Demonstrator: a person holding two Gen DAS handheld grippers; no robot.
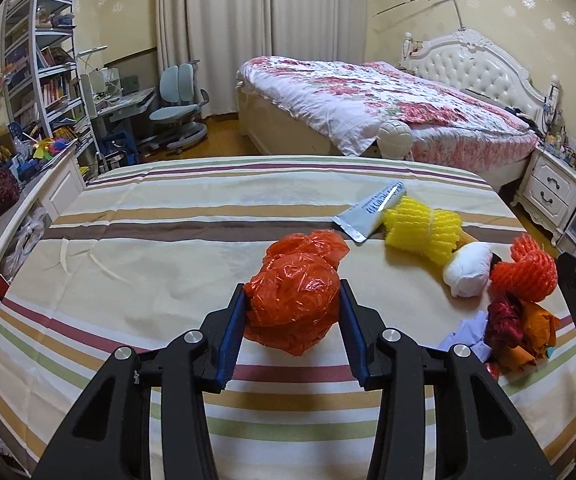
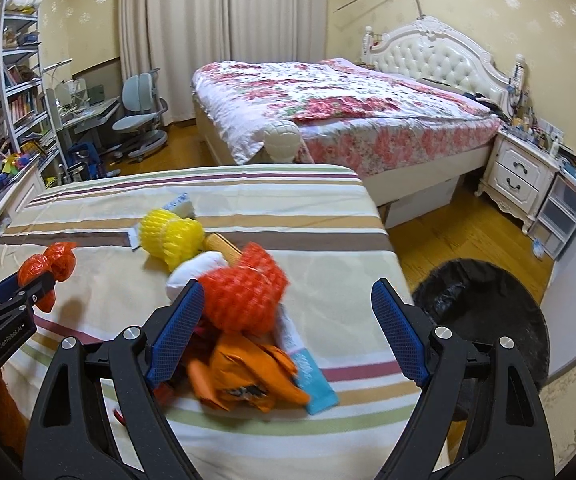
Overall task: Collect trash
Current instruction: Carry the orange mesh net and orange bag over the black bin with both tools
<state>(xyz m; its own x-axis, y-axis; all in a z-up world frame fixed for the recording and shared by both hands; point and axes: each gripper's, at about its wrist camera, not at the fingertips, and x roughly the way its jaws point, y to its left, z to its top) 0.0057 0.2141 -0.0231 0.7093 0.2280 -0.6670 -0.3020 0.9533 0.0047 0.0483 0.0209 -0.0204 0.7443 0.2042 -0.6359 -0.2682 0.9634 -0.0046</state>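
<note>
Trash, assorted, spread over a striped bedsheet surface in cream, brown, red and green bands.

- Crumpled orange-red plastic bag: clamped between the blue pads of the left tool; also seen at the left edge of the right wrist view, raised just off the sheet.
- Yellow foam mesh fruit sleeve: lying beside a flat silver-grey foil pouch, touching its edge.
- White crumpled wad: between the yellow sleeve and an orange-red foam mesh sleeve.
- Orange crumpled wrapper, dark red scrap, pale lilac paper, light-blue strip: heaped together below the orange-red mesh sleeve.
- Right tool: fingers wide apart, clamped on nothing, hovering over the heap; orange-red mesh sleeve just inside its left finger.
- Black-lined round bin: on the wooden floor, right of the striped surface.
</note>
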